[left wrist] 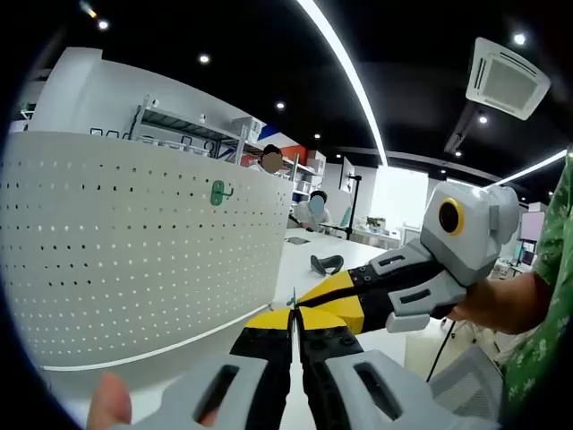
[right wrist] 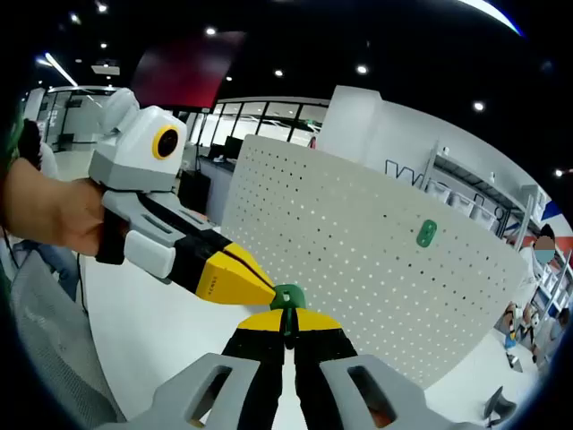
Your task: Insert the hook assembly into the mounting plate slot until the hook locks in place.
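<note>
A green hook (left wrist: 219, 192) hangs on the white pegboard (left wrist: 134, 242) in the left gripper view; the left gripper (left wrist: 294, 324) is closed, its tips meeting the right gripper's.

In the right gripper view, the right gripper (right wrist: 287, 322) clamps a second green hook (right wrist: 287, 299), the left gripper's tip touching it, near the pegboard.

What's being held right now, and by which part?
A small green plastic hook piece sits pinched at the tips of the right gripper, with the left gripper touching it too. Most of it is hidden, so which part cannot be told.
</note>
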Demonstrator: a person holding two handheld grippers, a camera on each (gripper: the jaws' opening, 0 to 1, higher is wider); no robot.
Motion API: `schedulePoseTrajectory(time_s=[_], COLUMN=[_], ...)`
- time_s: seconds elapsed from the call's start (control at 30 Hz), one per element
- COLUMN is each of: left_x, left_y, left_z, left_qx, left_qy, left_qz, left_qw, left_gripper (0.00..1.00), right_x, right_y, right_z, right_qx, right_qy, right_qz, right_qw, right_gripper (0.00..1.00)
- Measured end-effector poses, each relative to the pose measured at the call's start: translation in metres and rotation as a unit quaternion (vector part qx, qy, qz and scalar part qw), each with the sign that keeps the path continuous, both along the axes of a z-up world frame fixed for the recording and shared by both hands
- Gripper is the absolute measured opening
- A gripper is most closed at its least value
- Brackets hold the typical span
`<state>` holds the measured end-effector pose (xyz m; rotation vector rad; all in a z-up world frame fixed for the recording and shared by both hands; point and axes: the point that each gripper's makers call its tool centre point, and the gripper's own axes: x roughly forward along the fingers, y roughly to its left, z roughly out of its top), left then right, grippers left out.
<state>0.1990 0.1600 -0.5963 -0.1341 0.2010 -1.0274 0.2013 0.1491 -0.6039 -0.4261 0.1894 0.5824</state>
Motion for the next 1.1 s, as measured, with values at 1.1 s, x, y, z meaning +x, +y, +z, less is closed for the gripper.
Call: schedulePoseTrajectory(time_s=[1.1], left_x=[0.0086], left_y=[0.0046], left_z=[0.0067], left_qx=[-0.012], left_qy=[-0.005], left_qz=[0.015], left_qw=[0.9998], left_gripper=[0.15], right_x=[0.0067], right_y=[-0.0063], right_z=[0.0022], right_qx=[-0.006], right_qy=[0.002], right_qz=[-0.020], right_qw=[0.9998], right_gripper=[0.00])
